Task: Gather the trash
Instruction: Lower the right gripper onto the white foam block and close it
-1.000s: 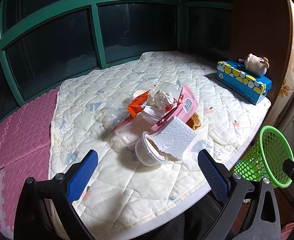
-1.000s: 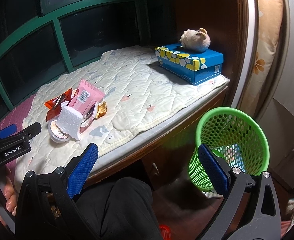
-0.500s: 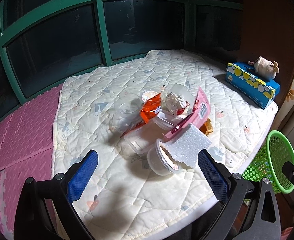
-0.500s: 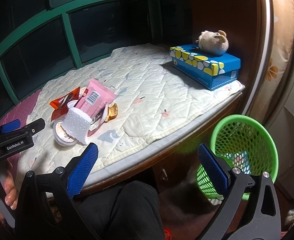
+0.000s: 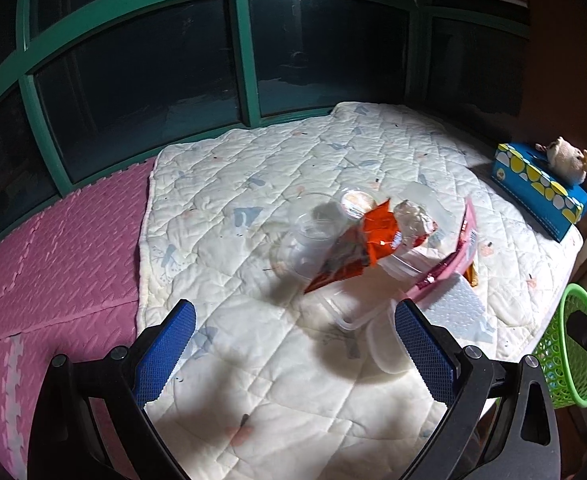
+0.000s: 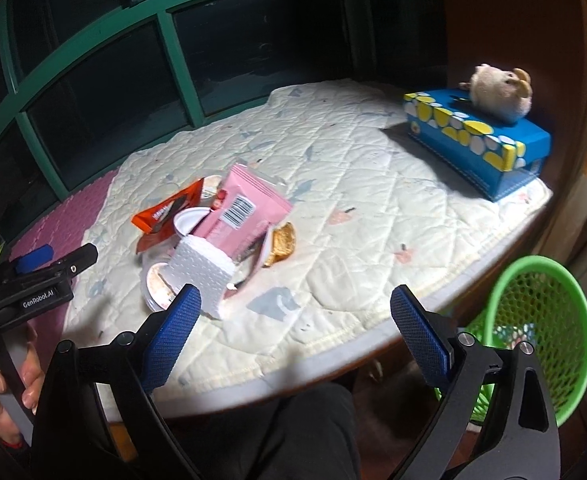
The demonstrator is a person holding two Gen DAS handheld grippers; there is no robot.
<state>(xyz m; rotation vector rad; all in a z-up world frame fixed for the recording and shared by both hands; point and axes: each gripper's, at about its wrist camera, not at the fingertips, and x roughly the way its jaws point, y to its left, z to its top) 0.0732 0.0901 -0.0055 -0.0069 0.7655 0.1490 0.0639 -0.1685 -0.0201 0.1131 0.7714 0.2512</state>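
A heap of trash lies on the quilted mat point(image 5: 253, 168): an orange wrapper point(image 5: 373, 240), a pink packet point(image 6: 245, 208), a white foam piece point(image 6: 203, 276), clear plastic cups point(image 5: 313, 232) and a lidded tub point(image 6: 159, 284). My left gripper point(image 5: 293, 356) hovers open over the mat just in front of the heap, nothing between its fingers. My right gripper point(image 6: 295, 338) hangs above the mat's front edge, wide apart and just starting to close, with nothing between its fingers. The green mesh basket point(image 6: 541, 316) stands on the floor at the right.
A blue tissue box point(image 6: 477, 140) with a plush toy point(image 6: 497, 92) on top sits at the mat's far right. Pink foam tiles point(image 5: 53, 248) lie left of the mat. Green-framed dark windows point(image 5: 245, 52) close the back. A person's dark-trousered leg point(image 6: 285, 432) is below the edge.
Both grippers have shifted left and closer to the heap. The basket has slid toward the right edge in both views. The trash itself has not moved.
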